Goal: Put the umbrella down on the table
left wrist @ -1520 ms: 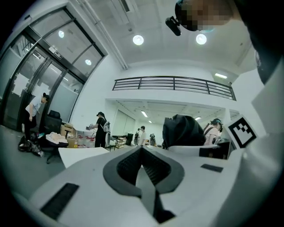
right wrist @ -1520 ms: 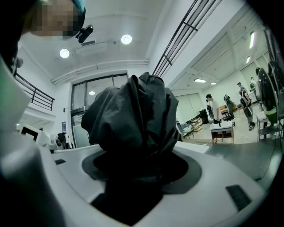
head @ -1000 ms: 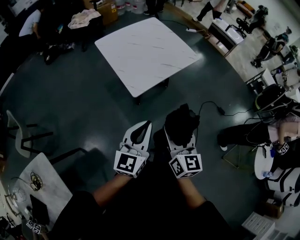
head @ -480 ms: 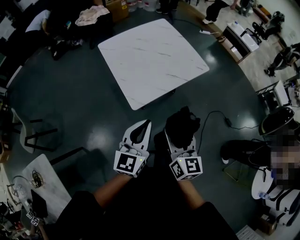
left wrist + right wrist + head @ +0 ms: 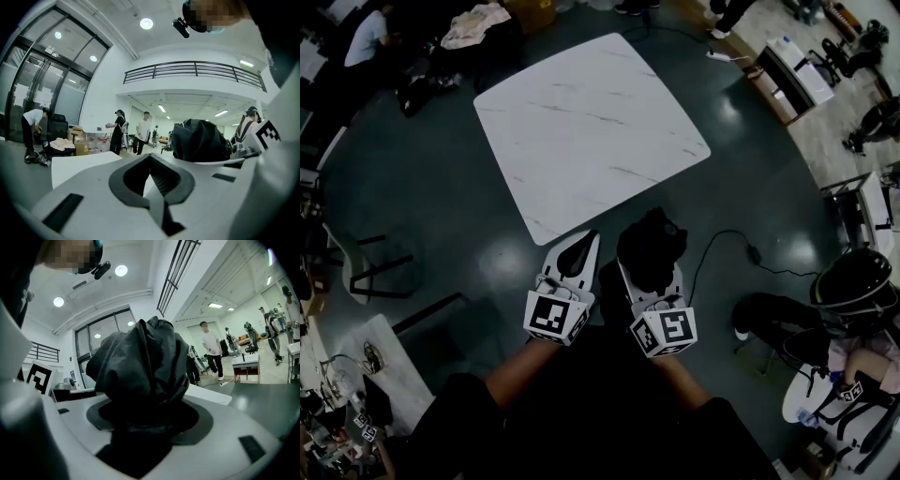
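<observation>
My left tongs (image 5: 574, 261): pressed together, empty, lower centre.
My right tongs (image 5: 654, 279): pinching the umbrella (image 5: 651, 244) (black, bunched up).
Umbrella: centre frame, just below the table (image 5: 581, 122) edge, off it.

No legible text, labels or numbers.

Premises were a large open hall in use as a lab or shared workspace. The head view showed a dark polished floor (image 5: 441, 216), a white marble-top table (image 5: 591, 122) at upper centre and equipment desks (image 5: 789, 64) at upper right. The left gripper view showed a glazed wall (image 5: 42, 84) at left, a railed mezzanine (image 5: 197, 70) across the top and standing people (image 5: 140, 133) at centre.
</observation>
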